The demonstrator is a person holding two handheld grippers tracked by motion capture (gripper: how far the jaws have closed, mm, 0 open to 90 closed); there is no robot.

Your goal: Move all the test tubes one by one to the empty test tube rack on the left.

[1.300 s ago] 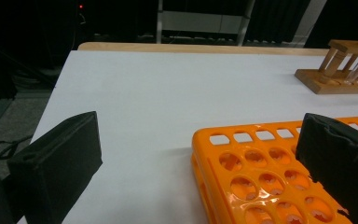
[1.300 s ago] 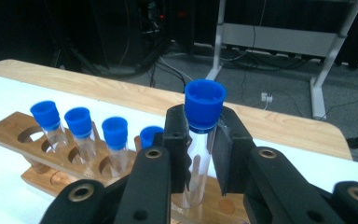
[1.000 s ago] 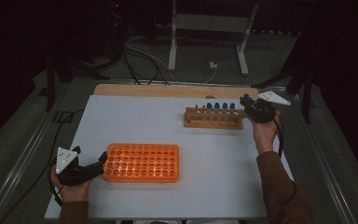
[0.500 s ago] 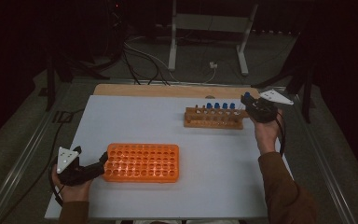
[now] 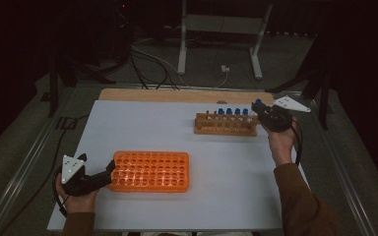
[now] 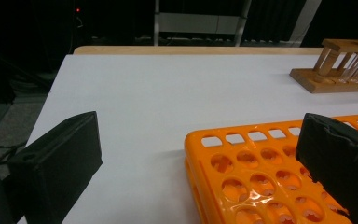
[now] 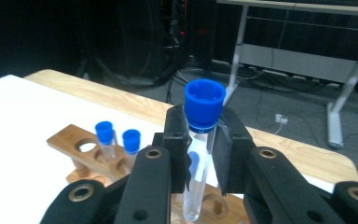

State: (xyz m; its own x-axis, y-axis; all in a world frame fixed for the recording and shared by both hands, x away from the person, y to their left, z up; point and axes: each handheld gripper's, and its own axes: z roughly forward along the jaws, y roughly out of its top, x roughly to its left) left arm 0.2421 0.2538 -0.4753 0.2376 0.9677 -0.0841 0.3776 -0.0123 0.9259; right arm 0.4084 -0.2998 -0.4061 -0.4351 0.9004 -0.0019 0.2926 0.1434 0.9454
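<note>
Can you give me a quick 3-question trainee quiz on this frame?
1. True or false: the right gripper is shut on a tube.
2. The cap on that tube is: A red, B blue, C white.
3. Which rack does the left gripper straddle?

Key: 1 true. 2 B. 3 the orange rack, at its left end, one jaw on each side; the wooden rack stands farther back.

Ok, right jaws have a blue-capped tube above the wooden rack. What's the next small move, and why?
Probably carry the tube across toward the orange rack. The right gripper is shut on it just below its cap, its base looks lifted out of the wooden rack, and the left gripper is at the orange rack's end, perhaps steadying it.
</note>
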